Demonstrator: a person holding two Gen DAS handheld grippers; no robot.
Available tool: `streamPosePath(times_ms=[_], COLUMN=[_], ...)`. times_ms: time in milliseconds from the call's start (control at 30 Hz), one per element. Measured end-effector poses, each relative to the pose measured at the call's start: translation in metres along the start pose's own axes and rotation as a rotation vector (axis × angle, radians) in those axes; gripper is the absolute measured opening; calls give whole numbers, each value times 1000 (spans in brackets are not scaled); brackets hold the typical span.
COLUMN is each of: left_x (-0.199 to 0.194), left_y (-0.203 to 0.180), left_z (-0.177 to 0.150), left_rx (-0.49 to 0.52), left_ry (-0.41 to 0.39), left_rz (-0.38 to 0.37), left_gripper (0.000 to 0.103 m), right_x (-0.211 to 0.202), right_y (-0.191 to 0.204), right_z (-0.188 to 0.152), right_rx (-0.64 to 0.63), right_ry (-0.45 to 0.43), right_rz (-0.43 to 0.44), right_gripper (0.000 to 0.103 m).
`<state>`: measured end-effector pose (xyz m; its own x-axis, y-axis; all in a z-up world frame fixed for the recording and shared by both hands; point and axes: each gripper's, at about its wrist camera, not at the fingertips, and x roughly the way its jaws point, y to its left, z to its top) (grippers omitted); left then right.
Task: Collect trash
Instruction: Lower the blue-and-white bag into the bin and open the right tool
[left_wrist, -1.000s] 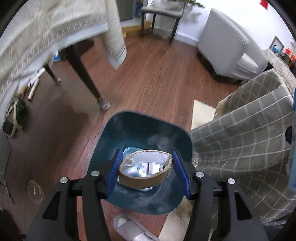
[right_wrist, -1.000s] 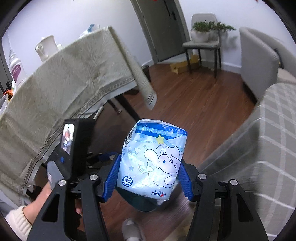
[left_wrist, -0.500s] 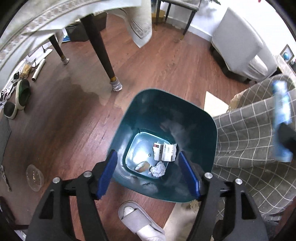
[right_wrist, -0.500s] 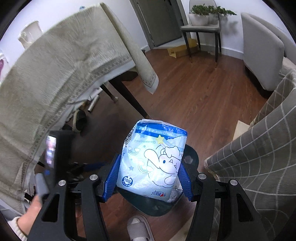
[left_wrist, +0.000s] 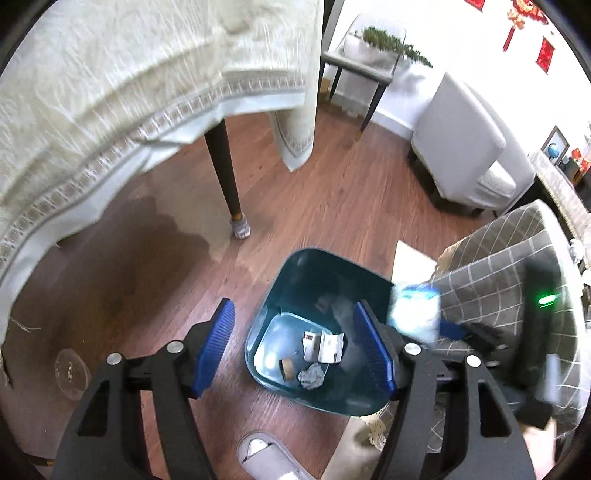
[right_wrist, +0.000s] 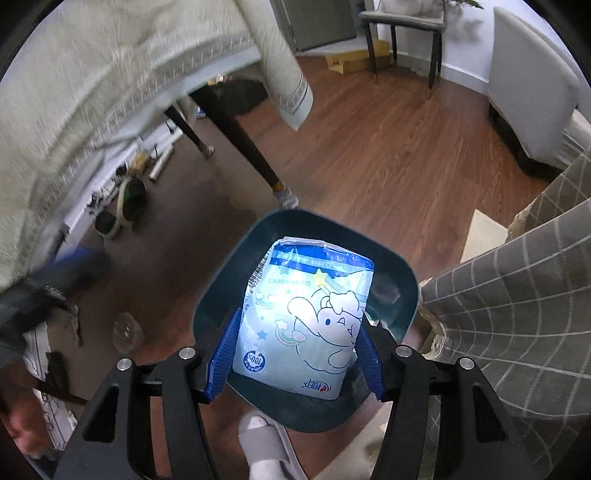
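A teal trash bin (left_wrist: 295, 269) stands on the wood floor; its rim also shows in the right wrist view (right_wrist: 332, 225). Inside lie a brown tape roll (left_wrist: 286, 369), a crumpled paper (left_wrist: 312, 374) and a white box (left_wrist: 325, 347). My left gripper (left_wrist: 295, 350) is open and empty, raised above the bin's left side. My right gripper (right_wrist: 293, 360) is shut on a light blue tissue pack (right_wrist: 306, 317) with a cartoon print, held over the bin's mouth. The pack also shows blurred in the left wrist view (left_wrist: 415, 310).
A table with a cream cloth (left_wrist: 129, 92) and dark leg (left_wrist: 225, 177) stands behind the bin. A checked grey sofa cover (right_wrist: 517, 314) is at the right. A slippered foot (right_wrist: 266, 443) is at the bin's near side. A clear lid (left_wrist: 72, 373) lies on the floor at the left.
My left gripper opened and let the tape roll fall into the bin, then rose and drew back left. My right gripper brought the tissue pack down over the bin.
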<state>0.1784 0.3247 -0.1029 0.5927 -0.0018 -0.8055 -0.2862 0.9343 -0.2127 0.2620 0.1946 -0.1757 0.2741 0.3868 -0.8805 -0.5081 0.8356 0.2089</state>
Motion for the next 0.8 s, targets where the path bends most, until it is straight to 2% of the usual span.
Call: streamPosePath(times_ms=[267,400,533,667,800], left_x=[-33,-52,-64,-73,-77], left_y=[0,-2,-7,-13,-19], left_z=[8,12,16,21,22], left_rx=[-1,-2,-13,-2,12], left_ry=[-84,-132,-157,-183,-185], left_rz=[-19,-43,-70,-93,-95], left_gripper=[58,57,53,51,49], right_x=[43,63,82,92,92], right_y=[19,18,14,10,11], right_z=[-2,-5,-7,-8,-9], right_rx=[-65,-66,-97,-127,-149], right_ry=[90,142,198,230,235], right_rz=[-45,-56,-101,-128,-110], right_gripper=[60,60,60,60,60])
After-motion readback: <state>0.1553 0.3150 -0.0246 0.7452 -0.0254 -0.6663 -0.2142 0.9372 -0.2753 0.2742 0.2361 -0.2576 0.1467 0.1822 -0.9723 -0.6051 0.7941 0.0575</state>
